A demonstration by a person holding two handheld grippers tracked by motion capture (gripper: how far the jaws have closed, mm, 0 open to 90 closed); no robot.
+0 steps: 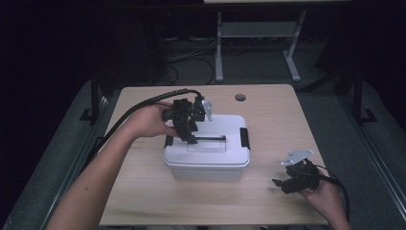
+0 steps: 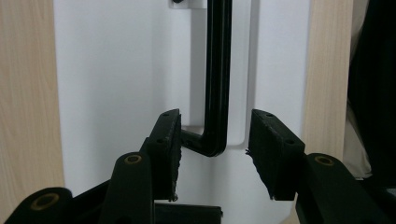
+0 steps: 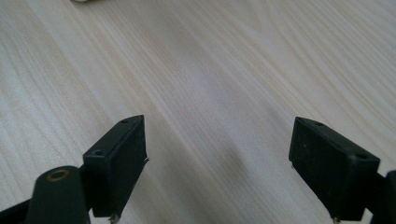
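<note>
Over box | left gripper fingers spread astride handle | right gripper fingers spread, tabletop

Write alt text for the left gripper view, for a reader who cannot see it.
The left gripper hangs open over a white storage box, its two black jaws either side of the box's black carry handle without pressing on it. Pale wooden table shows on both sides of the box.
</note>
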